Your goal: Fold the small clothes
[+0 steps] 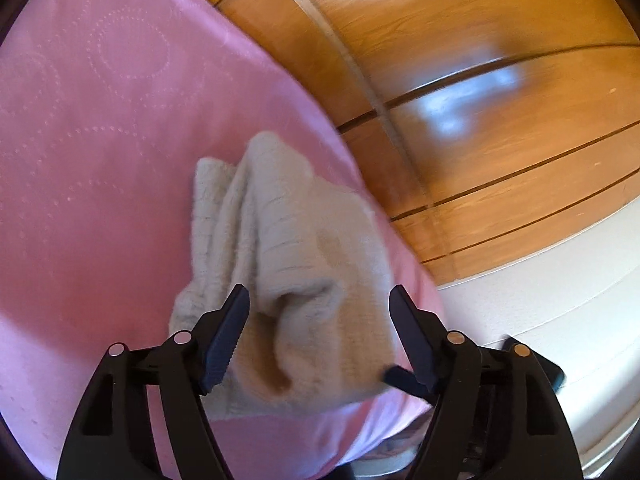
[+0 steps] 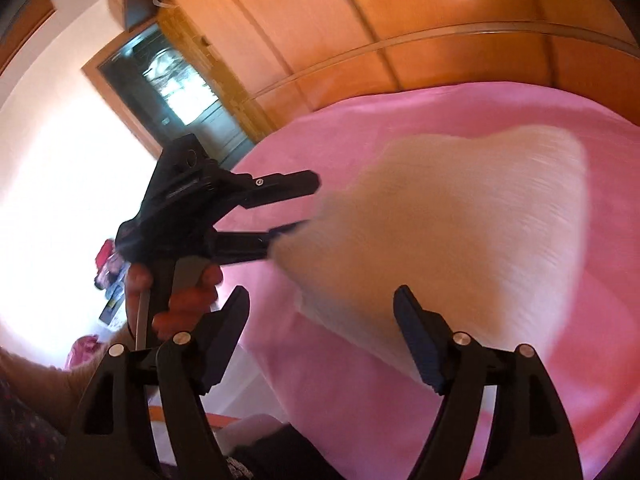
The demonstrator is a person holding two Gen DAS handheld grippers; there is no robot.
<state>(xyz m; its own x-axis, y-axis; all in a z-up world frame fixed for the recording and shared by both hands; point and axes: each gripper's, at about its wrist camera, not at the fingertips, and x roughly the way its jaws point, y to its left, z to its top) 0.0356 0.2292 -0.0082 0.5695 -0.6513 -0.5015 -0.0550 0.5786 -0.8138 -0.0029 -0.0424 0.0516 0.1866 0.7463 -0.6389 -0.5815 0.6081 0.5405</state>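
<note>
Left wrist view: cream ribbed knit garment (image 1: 280,248) crumpled on pink dotted bedspread (image 1: 100,160), long axis running away from left gripper (image 1: 318,300), jaws wide apart, nothing gripped. Wooden panelled wardrobe (image 1: 480,100) beyond.

Right wrist view: right gripper (image 2: 320,300) jaws equally wide, empty; garment blurred; hand (image 2: 188,300) holding left gripper beside cloth, dark doorway (image 2: 176,88) behind.

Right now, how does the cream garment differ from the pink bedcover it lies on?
The cream garment is fuzzy and ribbed; the pink bedcover is smooth with dotted circles. The garment is bunched into folds; the bedcover lies spread flat. The garment is far smaller than the bedcover. Both are fabric.
</note>
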